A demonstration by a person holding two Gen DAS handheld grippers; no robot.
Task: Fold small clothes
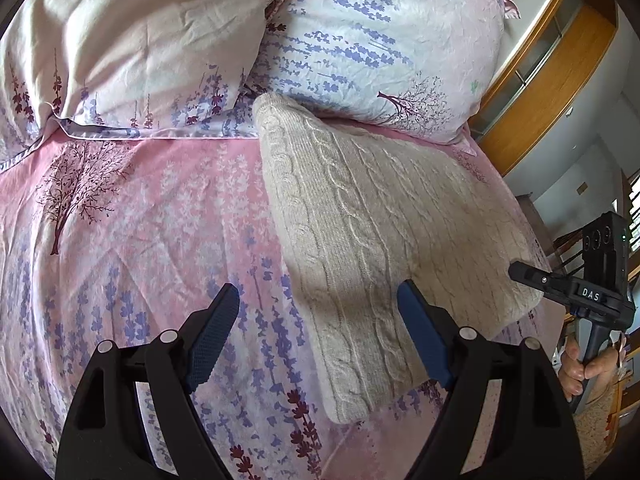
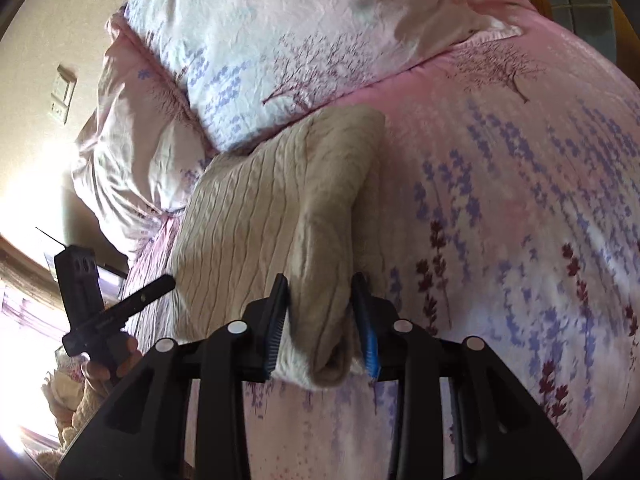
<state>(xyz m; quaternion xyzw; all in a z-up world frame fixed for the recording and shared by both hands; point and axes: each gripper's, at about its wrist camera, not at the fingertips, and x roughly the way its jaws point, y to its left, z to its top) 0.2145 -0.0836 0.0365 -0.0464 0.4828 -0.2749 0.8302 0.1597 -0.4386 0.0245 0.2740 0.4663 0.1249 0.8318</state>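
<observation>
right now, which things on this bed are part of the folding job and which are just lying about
Part of the job:
- beige cable-knit sweater, partly folded on the pink floral bedspread
- right gripper, a fold of the sweater between its jaws
- left gripper, open over the sweater's edge

Just lying about:
- two floral pillows at the head of the bed
- wooden headboard

I see the bed under a pink flowered cover. Two flowered pillows lie along its head edge. My beige cable-knit sweater lies folded near the side edge, touching one pillow.
</observation>
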